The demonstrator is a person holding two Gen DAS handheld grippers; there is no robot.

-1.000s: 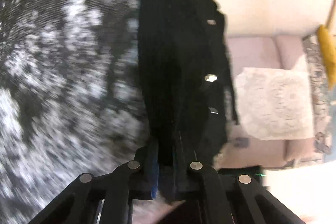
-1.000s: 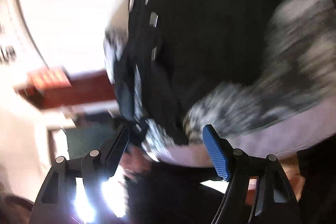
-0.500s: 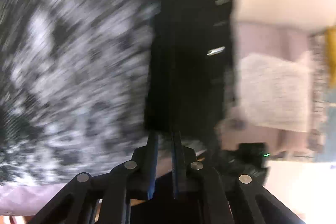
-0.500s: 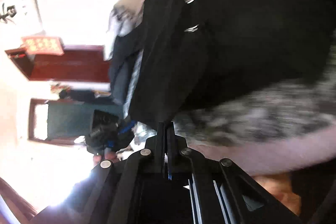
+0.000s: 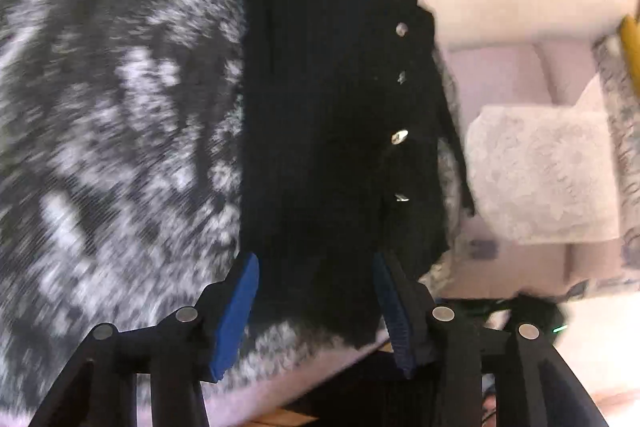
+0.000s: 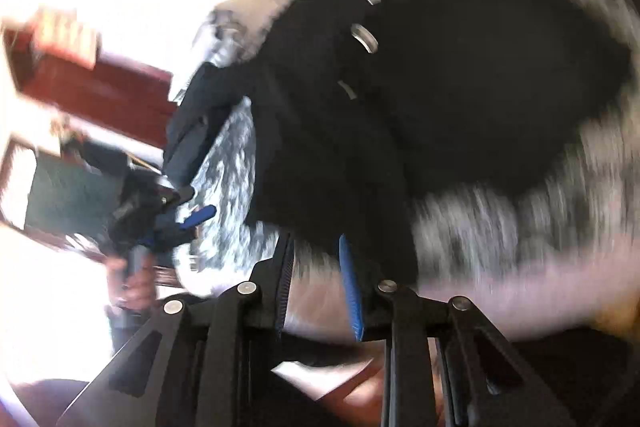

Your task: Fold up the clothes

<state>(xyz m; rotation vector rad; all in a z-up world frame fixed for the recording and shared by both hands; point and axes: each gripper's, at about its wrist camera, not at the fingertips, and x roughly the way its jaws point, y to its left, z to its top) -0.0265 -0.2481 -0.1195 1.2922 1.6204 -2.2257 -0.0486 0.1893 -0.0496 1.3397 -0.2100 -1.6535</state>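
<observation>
A black garment with a row of metal snaps lies on a grey-and-white mottled cover. My left gripper stands over its near hem. Its jaws are opening, with the hem between the blue pads and neither pad pressing on it. In the right wrist view the same garment spreads across the cover. My right gripper is at the garment's near corner, its jaws also opening and only the cover's pale edge showing between them. The left gripper shows there too, at the garment's left side.
A pink sofa with a pale lace cushion stands to the right of the cover, below a white wall. A yellow object leans at the far right. A hand holds the left gripper, with a red-brown door behind it.
Half a second ago both grippers were shut on the black garment. Now both sets of jaws are apart and the garment rests on the cover. The right view has rolled and lifted.
</observation>
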